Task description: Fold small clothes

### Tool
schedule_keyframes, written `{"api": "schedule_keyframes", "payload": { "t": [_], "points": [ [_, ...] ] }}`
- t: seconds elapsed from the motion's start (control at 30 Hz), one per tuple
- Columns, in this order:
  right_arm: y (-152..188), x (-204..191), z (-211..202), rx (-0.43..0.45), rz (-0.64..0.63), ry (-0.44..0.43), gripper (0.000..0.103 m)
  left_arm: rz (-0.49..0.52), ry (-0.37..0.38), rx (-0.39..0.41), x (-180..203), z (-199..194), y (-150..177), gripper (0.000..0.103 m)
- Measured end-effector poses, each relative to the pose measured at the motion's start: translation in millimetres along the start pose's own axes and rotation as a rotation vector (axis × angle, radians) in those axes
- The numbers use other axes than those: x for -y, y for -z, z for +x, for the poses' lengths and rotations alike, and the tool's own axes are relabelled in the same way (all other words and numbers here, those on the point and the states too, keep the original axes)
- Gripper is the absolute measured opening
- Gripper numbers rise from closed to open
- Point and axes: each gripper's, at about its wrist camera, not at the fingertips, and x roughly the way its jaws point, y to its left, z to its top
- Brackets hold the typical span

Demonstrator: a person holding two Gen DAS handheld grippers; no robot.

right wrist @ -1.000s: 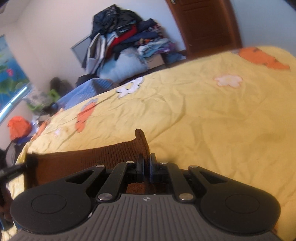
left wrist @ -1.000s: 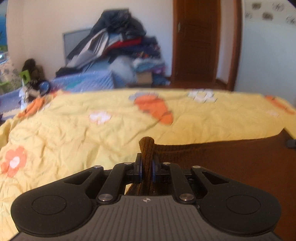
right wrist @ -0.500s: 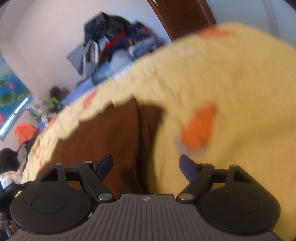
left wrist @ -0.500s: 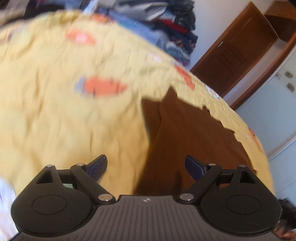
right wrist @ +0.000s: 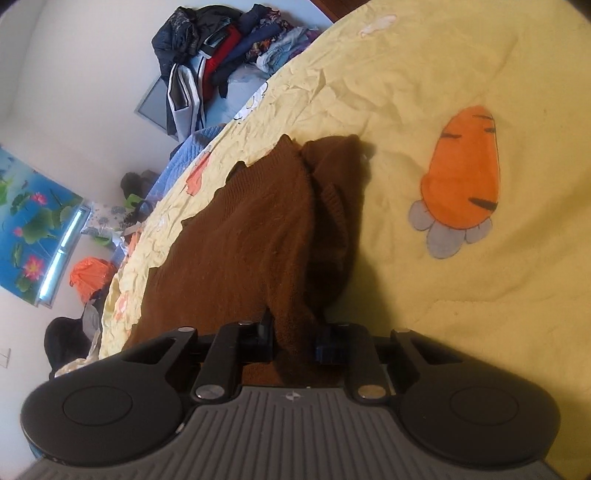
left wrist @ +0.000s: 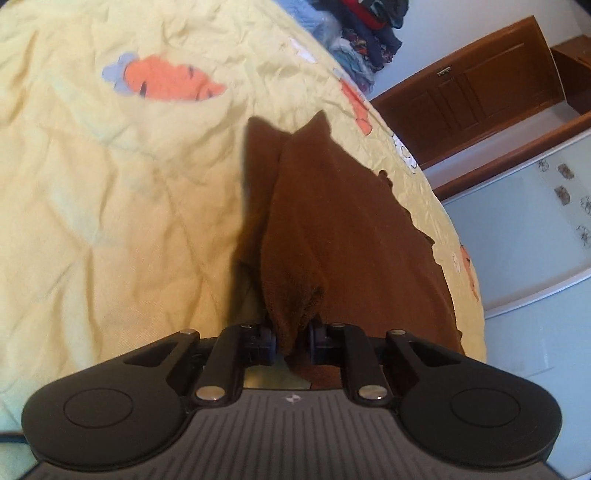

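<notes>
A brown knit garment [left wrist: 332, 221] lies spread on the yellow carrot-print bedspread [left wrist: 110, 203]. In the left wrist view its near left edge is bunched up between the jaws of my left gripper [left wrist: 293, 339], which are closing with the pads pressing on the fabric. In the right wrist view the same garment [right wrist: 240, 240] stretches away to the left over the bedspread [right wrist: 461, 314]. A fold of its right edge sits pinched in my right gripper [right wrist: 295, 343], whose jaws are also closing on it. A sleeve lies folded along that edge.
A heap of clothes [right wrist: 221, 55] is stacked against the far wall, also seen past the bed [left wrist: 369, 33]. A wooden door [left wrist: 469, 92] stands at the right. A lotus picture [right wrist: 29, 214] and an orange bag [right wrist: 90, 277] are off the bed's left side.
Both grippers let go of the garment's edge, opened wide above it, rolled, and have now closed on new bunches of fabric at its two side edges.
</notes>
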Motion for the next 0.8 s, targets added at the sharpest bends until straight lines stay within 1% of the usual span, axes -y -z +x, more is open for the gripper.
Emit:
{"api": "schedule_keyframes", "payload": {
  "t": [0.07, 0.17, 0.23, 0.3, 0.33, 0.4, 0.47, 0.5, 0.53, 0.57, 0.6, 0.63, 0.67, 0.7, 0.73, 0.77, 0.8],
  "points": [
    [1.7, -8.2, -11.2, 0.018, -0.031, -0.022, 0.021, 0.042, 0.016, 0.025, 11.5, -13.4, 1.5, 0.013],
    [6.9, -17.6, -31.1, 0.023, -0.063, -0.064, 0.020, 0.083, 0.047, 0.033, 22.2, -35.2, 5.3, 0.013],
    [15.6, -18.5, -46.7, 0.015, -0.079, -0.071, 0.020, 0.099, 0.055, 0.016, 22.8, -51.0, 15.4, 0.013],
    [30.0, -16.5, -62.7, -0.007, -0.094, -0.068, 0.020, 0.106, 0.065, -0.014, 18.6, -66.3, 33.2, 0.013],
    [39.1, -14.4, -71.2, -0.017, -0.101, -0.064, 0.020, 0.119, 0.059, -0.028, 15.2, -73.5, 43.9, 0.013],
    [57.4, -6.0, -86.8, -0.039, -0.093, -0.059, 0.020, 0.111, 0.038, -0.060, 2.3, -83.3, 63.9, 0.013],
    [75.4, 1.5, -96.2, -0.061, -0.089, -0.034, 0.022, 0.132, -0.006, -0.077, -13.4, -88.8, 81.0, 0.014],
    [82.7, 3.3, -96.7, -0.076, -0.101, -0.004, 0.031, 0.147, -0.023, -0.073, -19.4, -89.7, 85.2, 0.018],
    [87.6, 4.2, -95.7, -0.085, -0.112, 0.035, 0.040, 0.154, -0.031, -0.068, -24.2, -92.1, 85.8, 0.018],
    [88.7, 6.0, -97.0, -0.068, -0.110, 0.037, 0.048, 0.160, -0.029, -0.063, -27.1, -95.4, 81.2, 0.022],
    [83.9, 7.2, -99.6, -0.049, -0.099, 0.030, 0.071, 0.176, -0.019, -0.058, -27.4, -100.3, 73.2, 0.026],
    [74.8, 5.6, -103.7, -0.015, -0.090, 0.046, 0.083, 0.202, -0.007, -0.046, -25.9, -106.3, 61.3, 0.028],
    [64.7, 1.4, -109.3, 0.044, -0.098, 0.061, 0.082, 0.223, -0.013, -0.004, -22.0, -115.0, 48.5, 0.033],
    [54.8, -3.8, -112.4, 0.095, -0.124, 0.055, 0.081, 0.238, -0.039, 0.060, -16.0, -123.5, 35.7, 0.048],
    [42.1, -12.2, -112.2, 0.126, -0.160, 0.046, 0.081, 0.263, -0.070, 0.127, -7.8, -128.9, 22.5, 0.062],
    [29.6, -21.5, -107.1, 0.143, -0.197, 0.046, 0.081, 0.302, -0.095, 0.193, 2.9, -130.4, 10.8, 0.084],
    [17.7, -31.4, -98.1, 0.148, -0.240, 0.051, 0.081, 0.345, -0.109, 0.253, 13.2, -127.1, 1.4, 0.086]
  ]
}}
